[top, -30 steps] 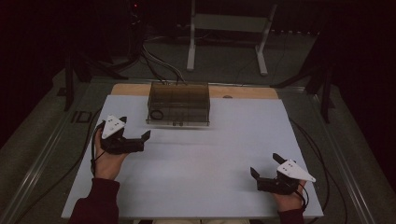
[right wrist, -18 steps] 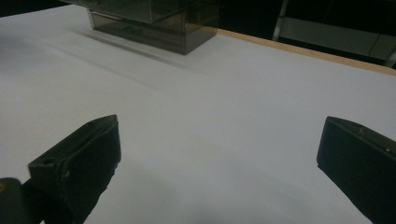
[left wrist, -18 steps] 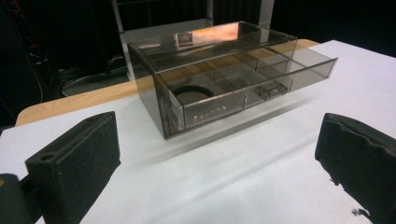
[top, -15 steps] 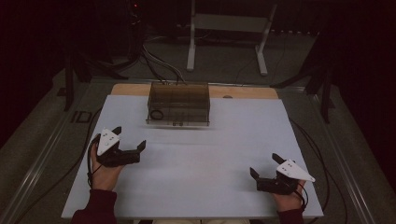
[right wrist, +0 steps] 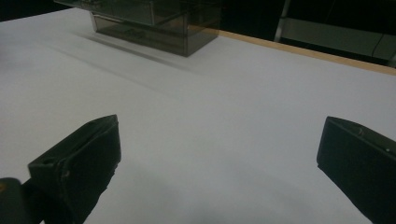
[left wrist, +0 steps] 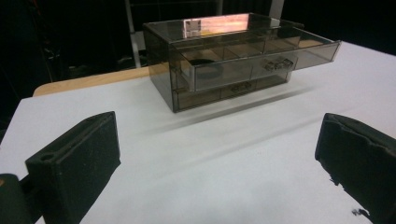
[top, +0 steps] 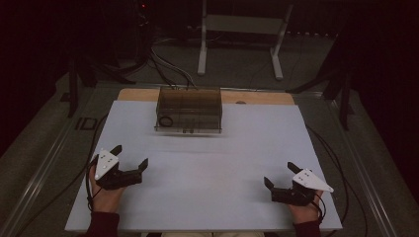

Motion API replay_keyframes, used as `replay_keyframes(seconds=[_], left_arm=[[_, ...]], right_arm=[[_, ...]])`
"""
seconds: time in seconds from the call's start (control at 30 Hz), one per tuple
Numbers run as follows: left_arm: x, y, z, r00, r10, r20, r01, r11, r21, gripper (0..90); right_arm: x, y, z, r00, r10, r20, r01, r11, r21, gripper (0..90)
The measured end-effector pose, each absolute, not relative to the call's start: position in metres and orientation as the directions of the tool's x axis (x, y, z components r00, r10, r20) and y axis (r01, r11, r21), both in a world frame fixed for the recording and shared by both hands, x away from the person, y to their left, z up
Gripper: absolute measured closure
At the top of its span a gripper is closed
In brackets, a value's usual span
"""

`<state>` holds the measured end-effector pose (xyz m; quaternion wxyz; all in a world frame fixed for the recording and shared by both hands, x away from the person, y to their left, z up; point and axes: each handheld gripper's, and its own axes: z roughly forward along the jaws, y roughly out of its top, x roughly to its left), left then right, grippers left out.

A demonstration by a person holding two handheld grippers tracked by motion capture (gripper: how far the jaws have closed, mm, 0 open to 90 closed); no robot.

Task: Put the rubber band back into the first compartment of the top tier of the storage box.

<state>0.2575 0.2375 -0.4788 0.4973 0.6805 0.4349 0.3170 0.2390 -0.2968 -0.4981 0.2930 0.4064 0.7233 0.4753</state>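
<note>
A smoky clear drawer box stands at the far middle of the white table top. Its upper drawer is pulled out, and a dark ring lies in the drawer's left end. My left gripper rests near the front left, open, jaws wide apart with nothing between them. In the left gripper view the box lies ahead of the jaws, well apart. My right gripper sits open near the front right, empty. The right gripper view catches the box at the top left.
A wooden strip edges the table's far side. Black cables run over the floor behind the box, near a white stand. Cables trail down both sides of the table.
My left gripper has drawn back from beside the box toward the table's front left. The right gripper has stayed put.
</note>
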Motion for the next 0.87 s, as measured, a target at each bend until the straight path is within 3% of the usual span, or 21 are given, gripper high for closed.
replay_keyframes(seconds=[0.87], left_arm=[[0.248, 0.241, -0.490, 0.389, 0.921, 0.001, 0.283, -0.120, 0.952, 1.0]], right_arm=[[0.240, -0.296, -0.497, -0.501, 0.865, -0.034, 0.304, 0.213, 0.928, 0.0]])
